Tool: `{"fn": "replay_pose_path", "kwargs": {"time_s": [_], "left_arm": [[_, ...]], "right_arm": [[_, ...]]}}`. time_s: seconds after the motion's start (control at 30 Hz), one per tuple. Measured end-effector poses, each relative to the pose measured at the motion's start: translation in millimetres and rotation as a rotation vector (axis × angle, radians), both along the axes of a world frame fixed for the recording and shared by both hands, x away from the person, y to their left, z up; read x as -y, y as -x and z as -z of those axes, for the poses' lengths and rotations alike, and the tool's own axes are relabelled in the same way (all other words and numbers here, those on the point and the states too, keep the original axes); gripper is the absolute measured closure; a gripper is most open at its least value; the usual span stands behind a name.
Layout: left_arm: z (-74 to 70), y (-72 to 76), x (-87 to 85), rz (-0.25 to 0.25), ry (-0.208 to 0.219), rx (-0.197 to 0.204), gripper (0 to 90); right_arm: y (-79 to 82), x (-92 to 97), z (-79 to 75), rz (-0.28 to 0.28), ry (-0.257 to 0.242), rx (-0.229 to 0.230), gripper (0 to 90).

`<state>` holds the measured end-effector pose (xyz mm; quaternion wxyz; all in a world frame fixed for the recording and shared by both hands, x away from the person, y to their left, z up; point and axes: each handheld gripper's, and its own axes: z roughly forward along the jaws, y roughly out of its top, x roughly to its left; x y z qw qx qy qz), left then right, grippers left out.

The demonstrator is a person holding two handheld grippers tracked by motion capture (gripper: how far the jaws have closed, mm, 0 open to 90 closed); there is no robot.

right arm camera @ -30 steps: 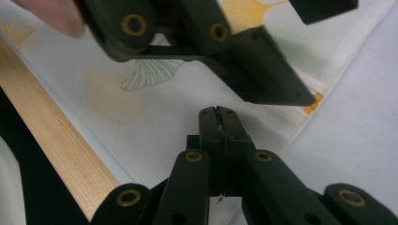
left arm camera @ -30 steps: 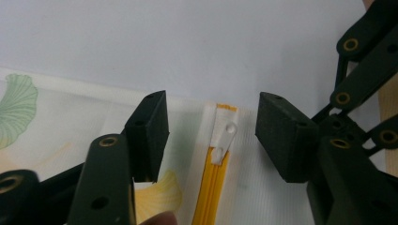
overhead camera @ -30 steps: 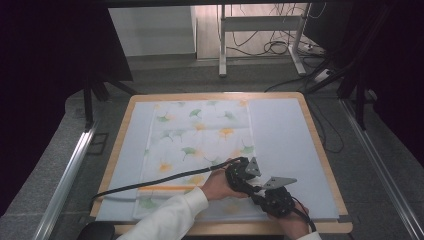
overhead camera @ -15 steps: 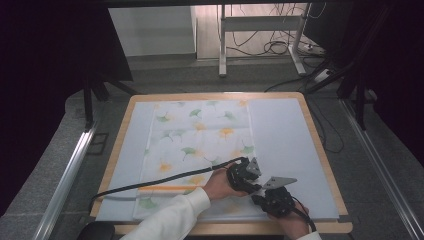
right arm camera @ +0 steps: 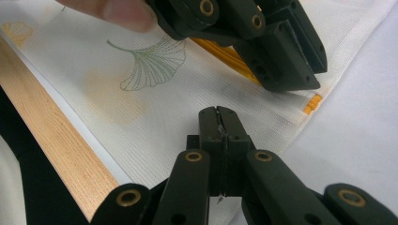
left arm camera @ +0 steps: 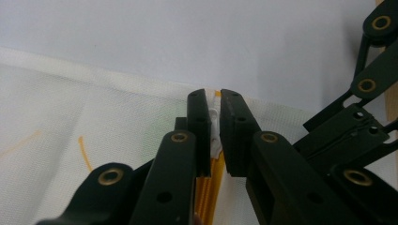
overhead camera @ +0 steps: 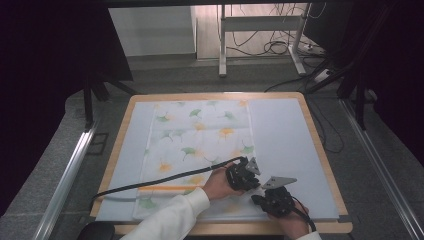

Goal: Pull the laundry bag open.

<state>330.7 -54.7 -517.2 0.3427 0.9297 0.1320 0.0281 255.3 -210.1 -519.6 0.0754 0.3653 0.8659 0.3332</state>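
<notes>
Left tool (left arm camera: pixel 213 112) pinching cloth (overhead camera: pixel 200 145) edge at five o'clock; right tool (right arm camera: pixel 219 117) clamped tight on nothing. Thin grip, could slip under a tug.

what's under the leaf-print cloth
A pale blue mat lies under the cloth, on a wooden board. What the cloth covers is hidden. The left gripper pinches its edge.
</notes>
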Motion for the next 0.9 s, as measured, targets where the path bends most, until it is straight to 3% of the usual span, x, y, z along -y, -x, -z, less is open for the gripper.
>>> {"fn": "replay_pose_path", "kwargs": {"time_s": [0.17,0.33,0.4,0.5,0.53,0.63,0.9], "left_arm": [[0.6,0.6,-0.4,-0.025,0.011,-0.012,83.9],[4.3,-4.6,-5.4,-0.035,0.053,-0.066,82.9],[3.3,-4.5,-5.5,-0.026,0.042,-0.053,84.0],[2.5,-2.9,-5.5,-0.054,0.047,-0.036,86.3],[2.5,-3.5,-6.3,-0.056,0.046,-0.048,90.0],[4.0,-5.2,-6.9,-0.06,0.061,-0.064,90.0],[5.1,-5.3,-5.2,-0.056,0.052,-0.057,88.2]], "right_arm": [[-0.2,0.1,0.1,0.0,0.0,0.001,89.4],[-0.3,0.0,0.1,-0.001,0.001,0.003,89.4],[-0.5,0.1,0.1,0.0,0.001,0.002,89.4],[-0.4,0.0,-0.1,0.002,0.001,0.001,89.4],[-0.5,0.1,-0.1,0.004,0.001,0.002,89.4],[-1.5,0.3,-0.1,0.006,0.001,0.002,89.4],[-7.5,2.3,-2.1,0.031,0.006,0.001,89.4]]}}
